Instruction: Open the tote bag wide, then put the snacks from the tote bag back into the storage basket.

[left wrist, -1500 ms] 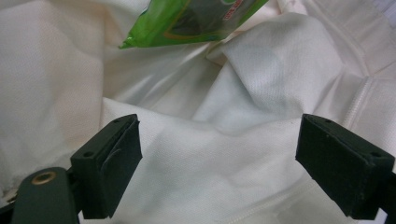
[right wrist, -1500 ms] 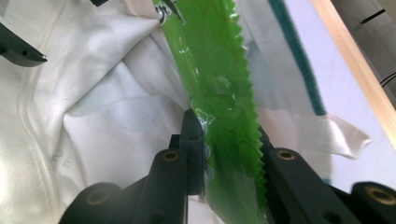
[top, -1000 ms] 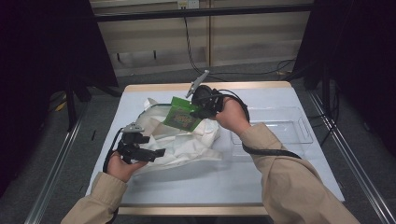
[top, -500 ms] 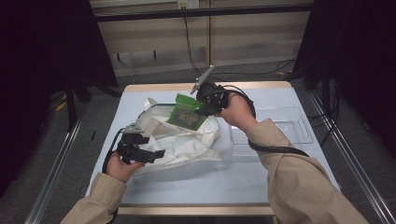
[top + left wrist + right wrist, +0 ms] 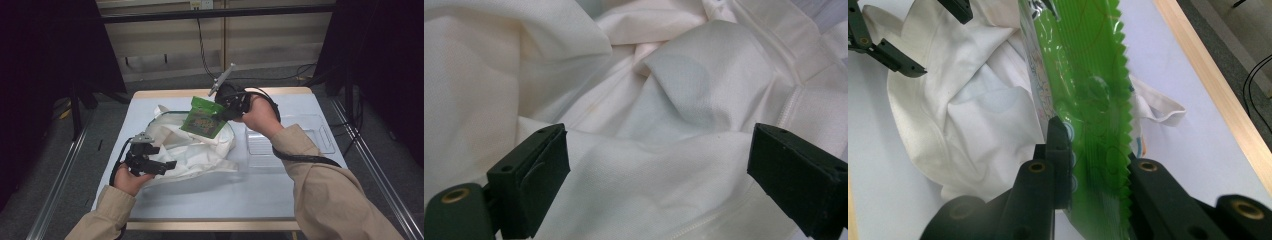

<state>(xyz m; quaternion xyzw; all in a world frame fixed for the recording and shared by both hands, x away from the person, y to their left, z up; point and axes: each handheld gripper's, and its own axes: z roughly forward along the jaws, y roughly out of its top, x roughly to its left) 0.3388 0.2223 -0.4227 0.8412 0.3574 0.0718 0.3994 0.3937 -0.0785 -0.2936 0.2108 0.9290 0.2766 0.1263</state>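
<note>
Green packet [image 5: 1088, 100], printing unreadable

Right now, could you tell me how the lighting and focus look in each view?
High view: table lit, surroundings dark. Left gripper view: white cloth bag evenly lit, slightly soft. Right gripper view: green snack packet glossy with small glare, black fingers sharp.

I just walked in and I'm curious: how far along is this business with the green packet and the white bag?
Partway, it seems. Done: the right gripper is shut on the green snack packet and holds it in the air over the white cloth bag. In hand: the left gripper, jaws open, rests at the bag's fabric. Left: the packet touches neither the bag nor the clear tray on the table; where it is headed I can't tell.
</note>
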